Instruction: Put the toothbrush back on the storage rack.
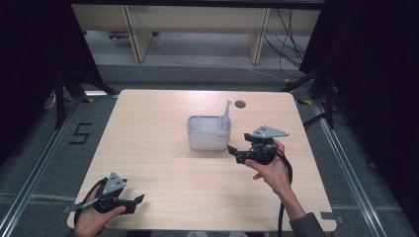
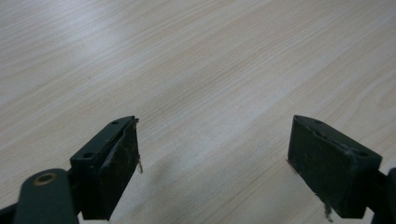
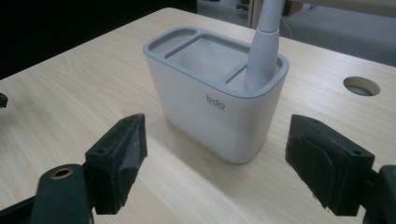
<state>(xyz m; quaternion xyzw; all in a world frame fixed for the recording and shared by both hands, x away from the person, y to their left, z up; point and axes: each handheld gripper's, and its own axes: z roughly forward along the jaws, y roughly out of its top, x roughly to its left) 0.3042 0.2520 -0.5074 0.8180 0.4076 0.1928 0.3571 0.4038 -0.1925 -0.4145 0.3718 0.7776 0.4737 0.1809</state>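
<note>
Right gripper view: white holder (image 3: 215, 105) dead ahead of the fingers (image 3: 122, 161), standing upright on the wooden table (image 3: 60, 107), framed between the two pads but beyond their tips, not touched. Jaws spread wide, nothing between them. Three compartments along the grey rim; white handle (image 3: 262, 44) planted in the end compartment on the side of the far pad, leaning slightly and rising out of frame. Middle and other end compartments look empty from here. Probably lined up this way so the open jaws can come in around the handle or the holder's body; which of the two, hard to judge.

High view: right gripper (image 1: 234, 152) just beside the holder (image 1: 209, 132), tips aimed at its near corner, held low and level in the hand (image 1: 269, 170). Left gripper (image 1: 139, 200) well apart, near the table's front edge, lying idle-looking in the other hand (image 1: 94, 217), pointing across bare wood.

Left gripper view: pads (image 2: 114, 168) wide apart, clamped on nothing, plain tabletop (image 2: 196, 70) ahead and between them. Likely parked there to stay clear of the working side.

Round cable hole (image 1: 240, 104) beyond the holder, away from both sets of fingers.
</note>
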